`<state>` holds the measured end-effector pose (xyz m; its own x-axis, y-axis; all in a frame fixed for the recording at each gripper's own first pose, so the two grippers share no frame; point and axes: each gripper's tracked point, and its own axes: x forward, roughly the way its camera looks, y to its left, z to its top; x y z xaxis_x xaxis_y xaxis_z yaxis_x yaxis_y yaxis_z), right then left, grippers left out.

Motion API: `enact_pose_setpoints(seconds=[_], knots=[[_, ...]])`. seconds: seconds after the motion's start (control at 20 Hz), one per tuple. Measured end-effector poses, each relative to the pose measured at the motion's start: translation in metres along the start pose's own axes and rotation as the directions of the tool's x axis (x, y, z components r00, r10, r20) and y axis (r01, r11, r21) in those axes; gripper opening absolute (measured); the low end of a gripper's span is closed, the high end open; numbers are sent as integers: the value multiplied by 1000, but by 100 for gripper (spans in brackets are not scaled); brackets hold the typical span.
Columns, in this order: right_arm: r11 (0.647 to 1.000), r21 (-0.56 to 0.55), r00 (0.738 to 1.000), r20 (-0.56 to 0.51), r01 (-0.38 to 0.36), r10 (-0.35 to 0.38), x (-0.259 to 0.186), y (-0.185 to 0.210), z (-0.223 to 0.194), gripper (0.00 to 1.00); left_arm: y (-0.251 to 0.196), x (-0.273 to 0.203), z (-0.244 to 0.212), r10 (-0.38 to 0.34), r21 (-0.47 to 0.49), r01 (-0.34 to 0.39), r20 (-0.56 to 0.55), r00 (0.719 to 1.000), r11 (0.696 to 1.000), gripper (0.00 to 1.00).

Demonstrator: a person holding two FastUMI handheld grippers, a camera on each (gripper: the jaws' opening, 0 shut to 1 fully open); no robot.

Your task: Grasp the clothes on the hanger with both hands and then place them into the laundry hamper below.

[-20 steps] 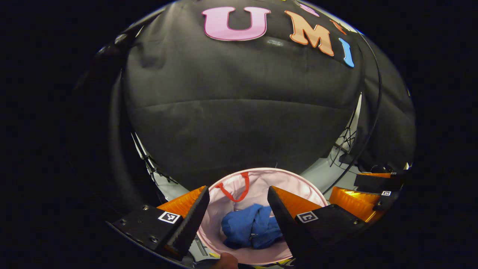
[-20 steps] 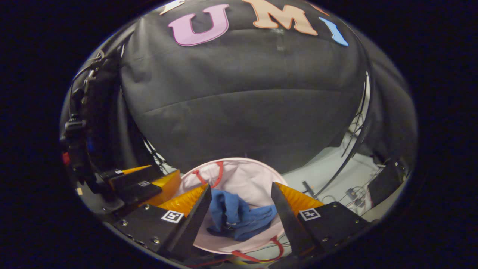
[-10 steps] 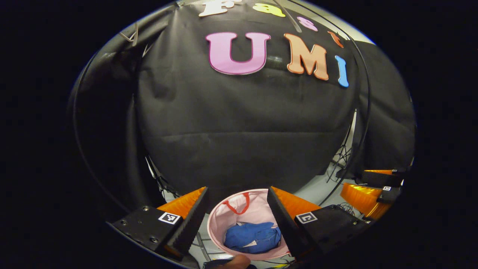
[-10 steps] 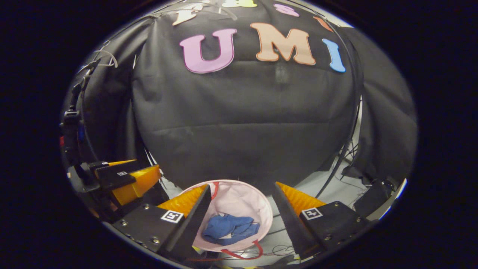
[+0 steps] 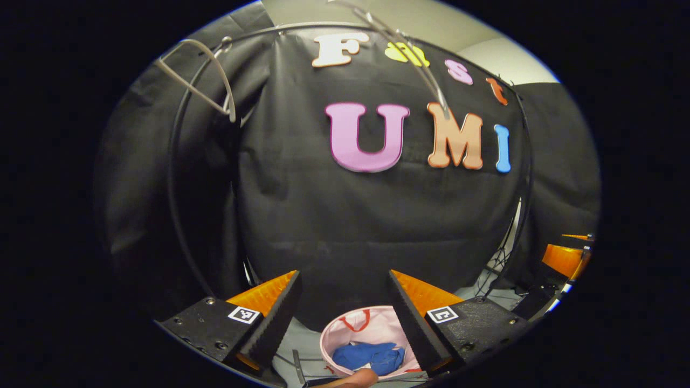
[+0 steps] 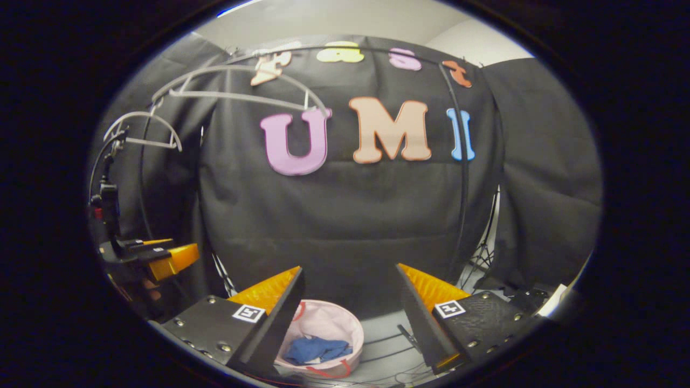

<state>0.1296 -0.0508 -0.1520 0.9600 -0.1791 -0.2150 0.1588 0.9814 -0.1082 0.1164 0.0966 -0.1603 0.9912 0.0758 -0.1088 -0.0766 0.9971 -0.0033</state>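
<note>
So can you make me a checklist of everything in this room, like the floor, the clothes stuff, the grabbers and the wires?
Surface: pale grey floor under the hamper.
Job's things: blue garment lies crumpled inside the pink laundry hamper, which has red handles. Two bare hangers hang on the black rail.
Clutter: nothing seen.
Grippers: left gripper open, holding nothing, high above the hamper. Right gripper open, holding nothing too. A fingertip shows at the bottom edge of the left gripper view.
Cables: thin dark cables trail over the floor beside the hamper.
Surroundings: black cloth wall, pale wall above it, tripod legs at the right.
</note>
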Motion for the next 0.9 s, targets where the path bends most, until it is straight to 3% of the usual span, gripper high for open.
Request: enact_pose_setpoints(seconds=[0.1, 0.35, 0.7, 0.75, 0.8, 0.9], knots=[[1000, 17, 1000, 28, -8, 8, -19, 6, 22, 99, -9, -22, 35, -21, -6, 22, 68, 997, 1000, 94], [992, 71, 989, 113, -104, 95, -76, 26, 61, 100, -12, -67, 88, 8, -41, -3, 136, 991, 999, 94], [973, 73, 957, 213, -219, 199, -123, 28, 89, 98, -42, -99, 128, 20, -96, 1, 216, 976, 995, 91], [968, 65, 947, 230, -244, 224, -127, 29, 92, 100, -54, -101, 134, 9, -109, 17, 238, 971, 994, 95], [963, 50, 938, 246, -264, 244, -131, 26, 93, 99, -66, -102, 138, -3, -111, 33, 254, 967, 993, 91], [964, 3, 930, 264, -267, 257, -132, 15, 93, 98, -82, -102, 140, -3, -89, 27, 263, 965, 996, 95]])
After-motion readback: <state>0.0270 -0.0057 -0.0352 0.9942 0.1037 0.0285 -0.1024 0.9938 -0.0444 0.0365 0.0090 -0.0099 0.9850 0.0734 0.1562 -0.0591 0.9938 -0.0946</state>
